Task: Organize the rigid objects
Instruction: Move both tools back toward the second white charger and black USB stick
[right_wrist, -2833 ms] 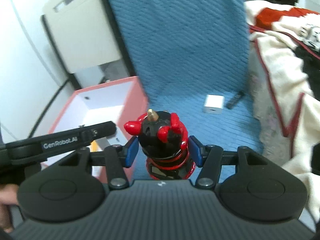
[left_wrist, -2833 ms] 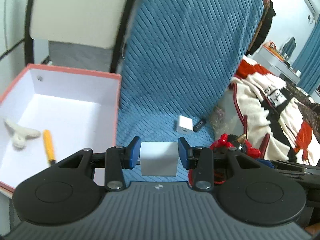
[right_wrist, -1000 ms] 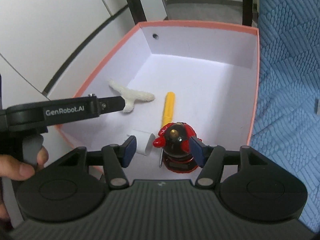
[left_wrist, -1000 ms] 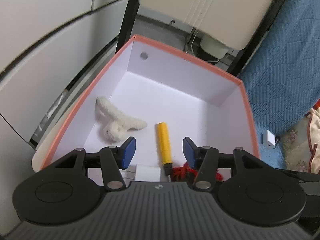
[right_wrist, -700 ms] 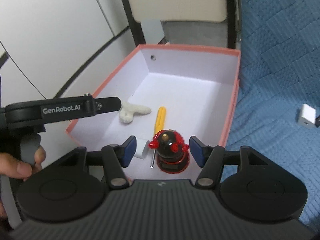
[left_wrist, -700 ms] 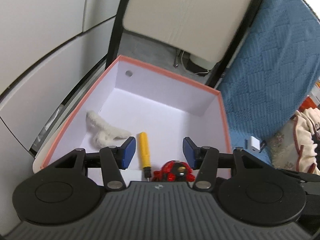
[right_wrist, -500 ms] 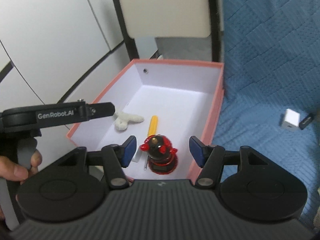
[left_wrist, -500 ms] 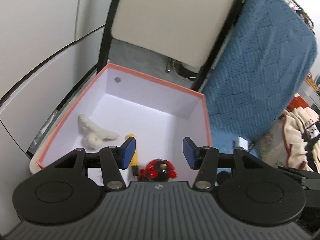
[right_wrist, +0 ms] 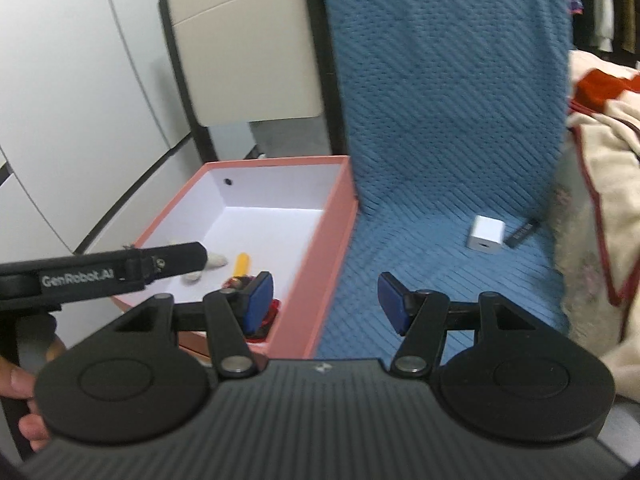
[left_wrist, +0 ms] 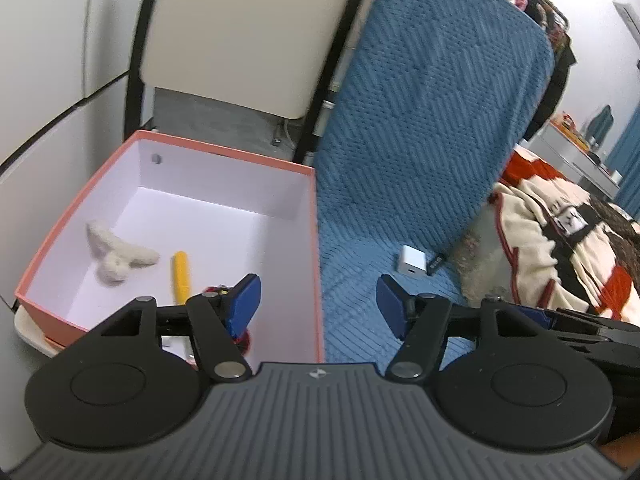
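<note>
The pink box (left_wrist: 319, 240) (right_wrist: 320, 256) with a white inside stands left of the blue cover. In it lie a fluffy white piece (left_wrist: 116, 254), a yellow stick (left_wrist: 181, 274) (right_wrist: 241, 265) and the red and black figure (right_wrist: 269, 312), mostly hidden behind a finger. On the blue cover rest a white charger (left_wrist: 412, 259) (right_wrist: 486, 234) and a small black stick (left_wrist: 436, 263) (right_wrist: 522, 235). My left gripper (left_wrist: 318, 306) hangs over the box's right wall, its jaws opening and empty. My right gripper (right_wrist: 326, 306) is open and empty above the box edge.
A blue textured cover (left_wrist: 424, 120) drapes a seat and its back. A cream, red and black blanket (left_wrist: 560, 236) lies at the right. A cream chair back (left_wrist: 240, 32) and white cabinet panels (right_wrist: 60, 100) stand behind the box. A hand (right_wrist: 24, 408) holds the left gripper's handle.
Both grippers have pulled back and up from the box and swung right. The figure and white block stay in the box. The left jaws stand wider apart.
</note>
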A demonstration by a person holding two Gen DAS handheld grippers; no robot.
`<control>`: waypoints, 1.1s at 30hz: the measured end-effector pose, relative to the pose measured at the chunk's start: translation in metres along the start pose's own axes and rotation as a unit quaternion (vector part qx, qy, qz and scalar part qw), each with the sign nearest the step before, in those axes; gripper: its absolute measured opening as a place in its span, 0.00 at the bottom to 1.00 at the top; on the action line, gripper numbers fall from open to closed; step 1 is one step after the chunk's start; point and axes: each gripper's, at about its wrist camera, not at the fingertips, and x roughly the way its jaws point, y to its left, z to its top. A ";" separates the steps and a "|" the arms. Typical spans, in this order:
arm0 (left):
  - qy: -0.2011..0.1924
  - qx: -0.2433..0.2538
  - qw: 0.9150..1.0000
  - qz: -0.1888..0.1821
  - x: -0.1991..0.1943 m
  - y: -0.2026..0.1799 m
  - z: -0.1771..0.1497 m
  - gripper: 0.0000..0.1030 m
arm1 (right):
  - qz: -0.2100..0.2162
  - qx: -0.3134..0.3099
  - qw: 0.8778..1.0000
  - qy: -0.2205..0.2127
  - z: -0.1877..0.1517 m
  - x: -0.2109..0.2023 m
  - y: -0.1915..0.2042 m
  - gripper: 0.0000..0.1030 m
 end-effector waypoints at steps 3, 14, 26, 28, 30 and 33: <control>0.001 0.023 1.000 -0.008 0.000 -0.018 -0.007 0.67 | -0.022 0.002 1.000 -0.009 -0.006 -0.012 -0.015 0.59; 0.012 0.040 0.998 -0.040 0.011 -0.063 -0.032 0.68 | -0.074 0.018 0.997 -0.017 -0.035 -0.040 -0.061 0.59; 0.028 0.072 0.995 -0.061 0.026 -0.108 -0.054 0.70 | -0.094 0.036 0.995 -0.004 -0.069 -0.052 -0.097 0.59; 0.032 0.077 0.995 -0.063 0.029 -0.114 -0.058 0.72 | -0.097 0.040 0.995 -0.005 -0.071 -0.054 -0.105 0.59; 0.036 0.078 0.994 -0.061 0.035 -0.118 -0.061 0.72 | -0.100 0.045 0.994 -0.007 -0.072 -0.053 -0.111 0.59; 0.046 0.078 0.994 -0.058 0.050 -0.122 -0.063 0.72 | -0.107 0.051 0.993 -0.007 -0.074 -0.047 -0.121 0.59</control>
